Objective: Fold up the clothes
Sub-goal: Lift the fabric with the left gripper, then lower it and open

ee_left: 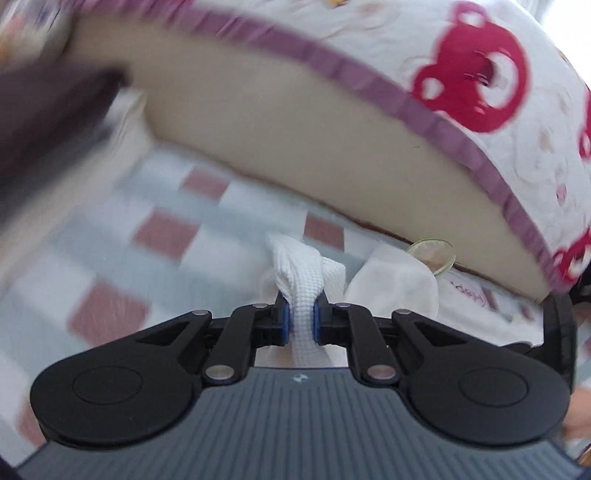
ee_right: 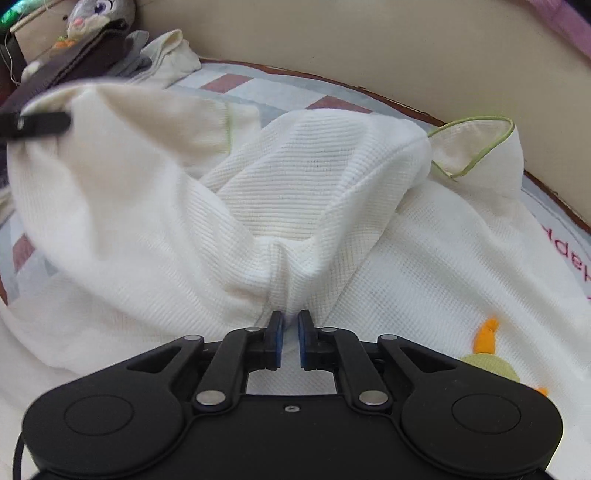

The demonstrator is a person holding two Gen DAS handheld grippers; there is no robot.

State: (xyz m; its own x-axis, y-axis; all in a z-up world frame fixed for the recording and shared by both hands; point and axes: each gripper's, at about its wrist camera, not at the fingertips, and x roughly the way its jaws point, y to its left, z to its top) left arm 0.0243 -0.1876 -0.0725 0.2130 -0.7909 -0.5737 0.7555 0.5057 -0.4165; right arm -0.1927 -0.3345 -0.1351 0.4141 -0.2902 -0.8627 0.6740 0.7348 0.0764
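L wrist view: left gripper (ee_left: 299,320) jaws narrow, clamped on a bunched strip of the white waffle-knit garment (ee_left: 304,295); cloth fills the gap btwn the blue pads (ee_left: 284,321) and runs down behind the gripper body, lower part hidden. Rest of garment lies crumpled just past the fingertips on a checkered sheet (ee_left: 166,229) w/ red-brown squares. Green-trimmed edge (ee_left: 432,254) of the garment peeks out by the beige bed wall (ee_left: 295,140). Above that, purple trim and a white cover w/ red bear print (ee_left: 476,77). Heavy motion blur on left; dark shape (ee_left: 44,110) top left can't be ID'd. Right edge shows a black part, prob. other gripper, cut off. R wrist view: right gripper (ee_right: 290,326) jaws nearly closed, slim gap only; a pinched fold of the same garment (ee_right: 295,192) converges right at the fingertips, but can't tell if cloth is truly gripped or just touching the tips. Garment spreads wide over the sheet, green-piped collar (ee_right: 476,147) upper right, orange/green applique (ee_right: 491,354) lower right, partly cut off. Left gripper's blurred black finger (ee_right: 37,123) holds a raised garment corner at left. Plush rabbit toy (ee_right: 92,14) and dark clothes (ee_right: 74,62) top left.
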